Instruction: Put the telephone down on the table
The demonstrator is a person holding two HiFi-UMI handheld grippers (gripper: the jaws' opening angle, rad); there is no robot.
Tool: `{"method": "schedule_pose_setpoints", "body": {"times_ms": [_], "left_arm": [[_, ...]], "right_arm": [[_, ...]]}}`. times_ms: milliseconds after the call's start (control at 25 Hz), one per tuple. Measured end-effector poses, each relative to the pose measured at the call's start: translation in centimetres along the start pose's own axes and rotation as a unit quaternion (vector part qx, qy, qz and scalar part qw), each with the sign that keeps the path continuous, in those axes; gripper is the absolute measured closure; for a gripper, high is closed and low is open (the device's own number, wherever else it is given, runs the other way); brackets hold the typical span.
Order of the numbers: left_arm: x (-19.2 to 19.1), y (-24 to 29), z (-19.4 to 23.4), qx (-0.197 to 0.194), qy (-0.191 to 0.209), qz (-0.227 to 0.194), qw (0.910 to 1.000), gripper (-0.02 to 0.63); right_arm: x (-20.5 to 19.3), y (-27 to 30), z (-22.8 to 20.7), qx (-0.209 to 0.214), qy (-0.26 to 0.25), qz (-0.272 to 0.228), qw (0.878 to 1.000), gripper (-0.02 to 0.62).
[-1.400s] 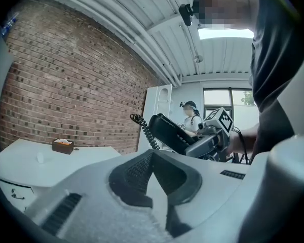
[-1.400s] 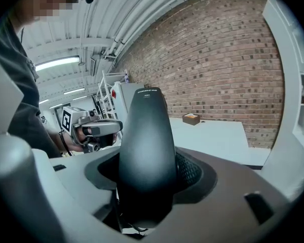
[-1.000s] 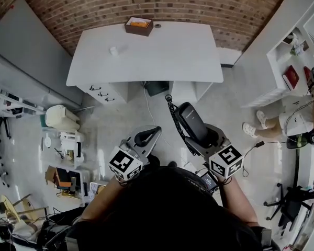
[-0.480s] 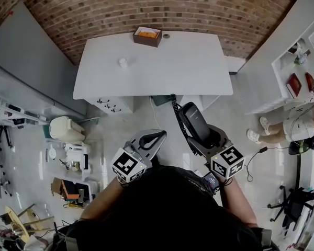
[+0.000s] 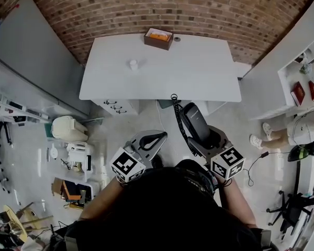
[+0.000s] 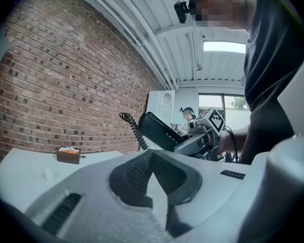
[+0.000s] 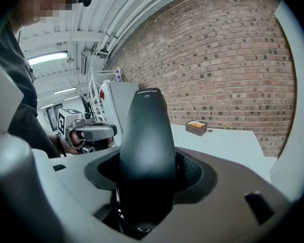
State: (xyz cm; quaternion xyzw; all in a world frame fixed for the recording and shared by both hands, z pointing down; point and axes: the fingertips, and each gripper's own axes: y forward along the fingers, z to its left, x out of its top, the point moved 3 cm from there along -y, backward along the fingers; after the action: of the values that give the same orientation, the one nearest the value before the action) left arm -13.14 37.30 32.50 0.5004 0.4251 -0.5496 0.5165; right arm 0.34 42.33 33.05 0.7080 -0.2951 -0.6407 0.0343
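A black telephone handset (image 5: 194,122) with a coiled black cord (image 5: 176,116) is clamped in my right gripper (image 5: 203,136), held in the air short of the white table (image 5: 199,72). From the right gripper view the handset (image 7: 146,151) stands upright between the jaws and hides the space ahead. My left gripper (image 5: 153,138) hovers beside it, jaws pressed together on nothing. The left gripper view shows the handset (image 6: 159,130) and the right gripper's marker cube (image 6: 212,119) off to the right.
On the table's far edge sits a brown box (image 5: 158,37) with orange contents, next to a small round item (image 5: 177,38); a small white object (image 5: 133,64) stands left of centre. A brick wall (image 5: 146,7) backs the table. Shelves and clutter (image 5: 68,156) crowd the floor at left.
The table has drawn nearer in the head view as I step toward it. Both grippers keep their pose, the handset still held in the right one.
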Motion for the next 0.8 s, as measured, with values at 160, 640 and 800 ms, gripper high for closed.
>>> {"method": "schedule_pose_setpoints", "body": {"times_ms": [160,640,800], "left_arm": [[0.0,-0.6,1.1,0.012,-0.009,-0.006,0.9999,0.600],[0.4,1.6,4.1,0.030,-0.024,-0.006,0.9992,0.600],[0.5,3.4,5.7,0.042,-0.026,-0.001,0.9988,0.600]], "right_arm": [[-0.1,0.8,0.1,0.004,0.001,0.005,1.000,0.325],[1.9,4.1,-4.0,0.029,-0.009,0.011,0.999,0.325],[2.6,4.9,-6.6,0.036,-0.008,0.009,0.999,0.324]]}}
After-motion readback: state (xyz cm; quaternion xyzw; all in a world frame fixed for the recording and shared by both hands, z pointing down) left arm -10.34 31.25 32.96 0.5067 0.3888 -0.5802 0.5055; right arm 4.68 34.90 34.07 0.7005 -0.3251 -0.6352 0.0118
